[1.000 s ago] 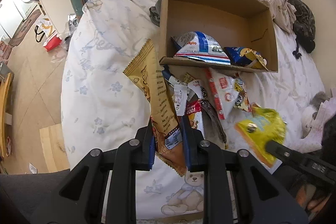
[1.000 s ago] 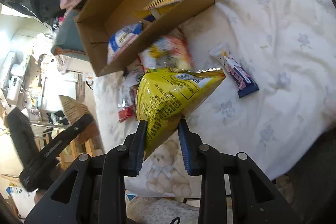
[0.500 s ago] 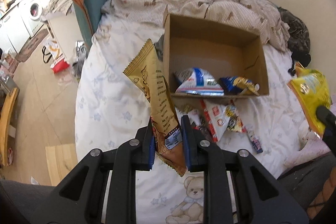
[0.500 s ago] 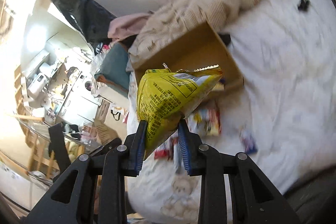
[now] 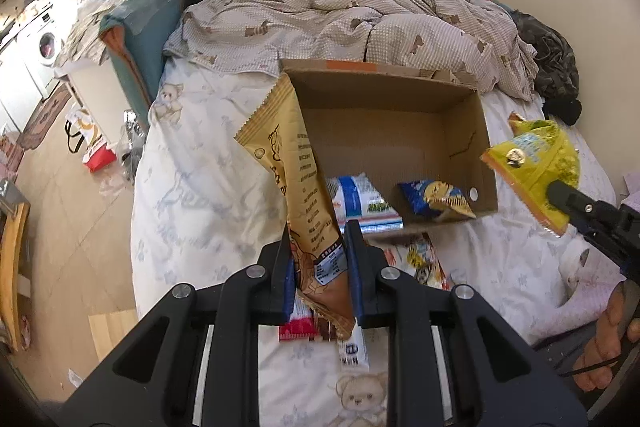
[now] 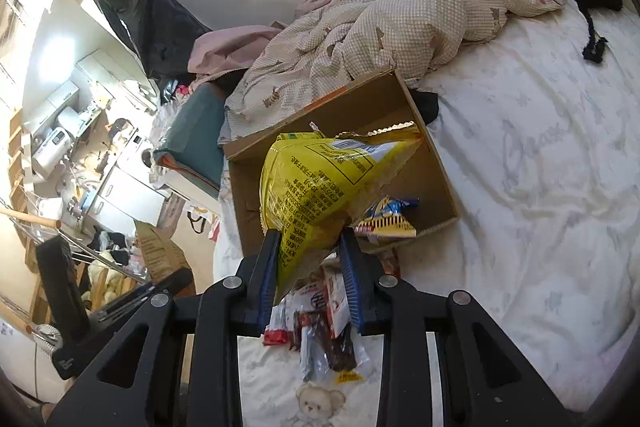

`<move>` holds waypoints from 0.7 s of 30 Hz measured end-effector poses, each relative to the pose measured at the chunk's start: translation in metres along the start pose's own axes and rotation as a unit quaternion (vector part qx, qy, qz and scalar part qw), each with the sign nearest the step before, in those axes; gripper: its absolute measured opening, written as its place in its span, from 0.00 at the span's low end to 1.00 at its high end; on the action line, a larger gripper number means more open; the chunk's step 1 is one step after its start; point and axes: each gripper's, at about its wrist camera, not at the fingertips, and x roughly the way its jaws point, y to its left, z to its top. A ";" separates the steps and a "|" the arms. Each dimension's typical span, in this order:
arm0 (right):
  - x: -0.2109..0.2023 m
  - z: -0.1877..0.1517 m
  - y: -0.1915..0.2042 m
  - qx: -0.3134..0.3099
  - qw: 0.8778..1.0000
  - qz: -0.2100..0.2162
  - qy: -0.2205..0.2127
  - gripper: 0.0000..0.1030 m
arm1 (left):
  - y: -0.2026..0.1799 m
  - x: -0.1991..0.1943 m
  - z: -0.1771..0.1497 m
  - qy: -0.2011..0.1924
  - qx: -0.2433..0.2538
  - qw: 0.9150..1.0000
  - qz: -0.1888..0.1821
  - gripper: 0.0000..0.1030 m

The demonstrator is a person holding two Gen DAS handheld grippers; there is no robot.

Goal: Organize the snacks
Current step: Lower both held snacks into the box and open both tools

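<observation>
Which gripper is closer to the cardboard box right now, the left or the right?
Hard to call. The left gripper holds the tan packet just short of the cardboard box's near wall; the right gripper holds the yellow bag by its right wall.

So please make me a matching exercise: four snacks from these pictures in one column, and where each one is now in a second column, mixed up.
Things:
1. tan packet
2. yellow bag
3. blue chip bag
4. red packet

Places:
A. lying inside the box
B. held in the left claw
C. lying on the sheet, in front of the box
D. held in the right claw

Pairs: 1-B, 2-D, 3-A, 4-C
</observation>
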 end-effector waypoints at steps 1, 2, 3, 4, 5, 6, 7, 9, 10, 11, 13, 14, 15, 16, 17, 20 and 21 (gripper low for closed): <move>0.005 0.003 -0.001 0.000 1.000 -0.001 0.002 0.30 | -0.002 0.004 0.005 0.001 0.002 1.000 -0.001 0.18; 0.010 0.006 -0.001 0.000 1.000 -0.002 0.004 0.30 | -0.003 0.007 0.010 0.001 0.005 1.000 -0.001 0.18; 0.014 0.009 -0.002 -0.001 1.000 -0.003 0.006 0.30 | -0.005 0.011 0.016 0.000 0.008 1.000 -0.001 0.18; 0.021 0.013 -0.002 -0.002 1.000 -0.004 0.007 0.30 | -0.006 0.014 0.021 -0.001 0.011 1.000 -0.001 0.18; 0.025 0.016 -0.003 -0.003 1.000 -0.005 0.009 0.30 | -0.008 0.017 0.026 -0.003 0.014 1.000 -0.001 0.18; 0.030 0.019 -0.003 -0.005 1.000 -0.007 0.011 0.30 | -0.010 0.020 0.032 -0.005 0.017 1.000 0.000 0.18; 0.034 0.022 -0.003 -0.005 1.000 -0.010 0.013 0.30 | -0.012 0.023 0.036 -0.007 0.020 1.000 0.000 0.18; 0.044 0.028 -0.005 -0.006 1.000 -0.010 0.021 0.30 | -0.016 0.030 0.046 -0.013 0.025 1.000 0.001 0.18; 0.050 0.032 -0.006 -0.006 1.000 -0.012 0.025 0.30 | -0.018 0.034 0.049 -0.014 0.027 1.000 0.002 0.18; 0.056 0.035 -0.008 -0.006 0.999 -0.014 0.029 0.30 | -0.020 0.041 0.053 -0.013 0.030 0.999 0.002 0.18; 0.071 0.038 -0.012 -0.002 0.999 -0.013 0.047 0.30 | -0.024 0.053 0.058 -0.008 0.034 0.999 0.001 0.18; 0.078 0.040 -0.015 0.000 0.998 -0.017 0.053 0.30 | -0.025 0.058 0.060 -0.007 0.035 0.999 0.000 0.18; 0.084 0.041 -0.018 0.001 0.998 -0.022 0.057 0.30 | -0.027 0.066 0.061 -0.006 0.037 0.999 -0.001 0.18; 0.090 0.043 -0.020 0.002 0.998 -0.025 0.062 0.30 | -0.027 0.071 0.061 -0.005 0.037 0.999 -0.002 0.18; 0.094 0.043 -0.023 0.004 0.997 -0.028 0.066 0.30 | -0.028 0.077 0.061 -0.004 0.038 0.999 -0.005 0.18; 0.104 0.044 -0.031 0.017 0.997 -0.027 0.076 0.30 | -0.027 0.089 0.058 -0.004 0.041 0.999 -0.006 0.18; 0.107 0.044 -0.033 0.023 0.996 -0.027 0.081 0.30 | -0.027 0.094 0.057 0.001 0.042 0.999 -0.007 0.18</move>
